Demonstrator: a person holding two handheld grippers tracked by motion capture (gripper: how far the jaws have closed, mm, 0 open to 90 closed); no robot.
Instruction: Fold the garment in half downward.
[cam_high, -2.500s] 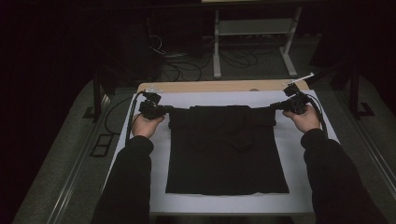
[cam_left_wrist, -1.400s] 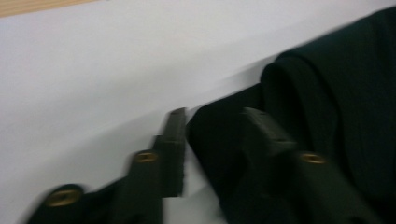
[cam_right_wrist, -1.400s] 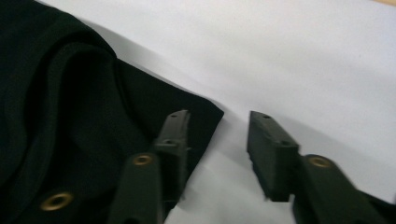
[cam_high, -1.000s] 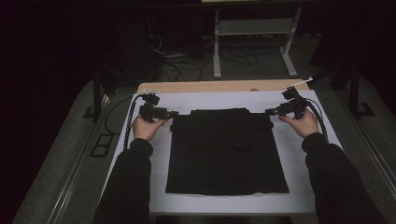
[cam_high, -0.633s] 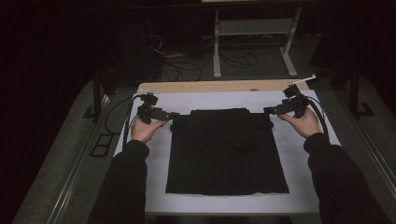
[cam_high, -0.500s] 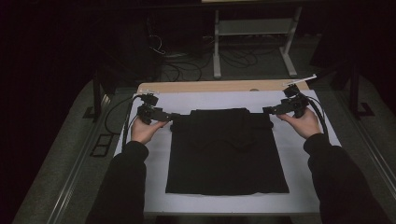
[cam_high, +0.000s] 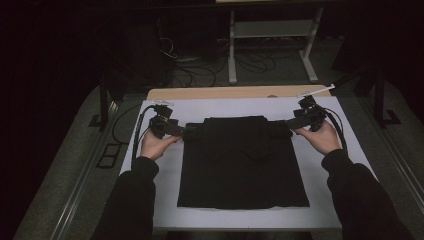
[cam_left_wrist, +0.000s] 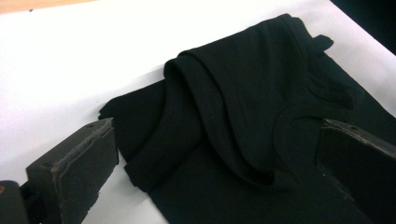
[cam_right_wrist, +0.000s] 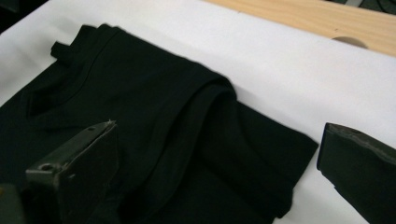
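With both jaws just opened, the black shirt (cam_high: 242, 162) is being left flat on the white table (cam_high: 345, 150), the left gripper (cam_high: 181, 131) and right gripper (cam_high: 289, 123) empty beside its folded sleeves.

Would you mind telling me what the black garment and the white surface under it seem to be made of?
The black garment looks like soft knit fabric, probably cotton jersey: matte, with rounded folds and a ribbed-looking neckline. The white surface seems a smooth, matte sheet or board, lying flat without creases; which one is unclear. Beyond it, the bare strip looks like light wood with visible grain.
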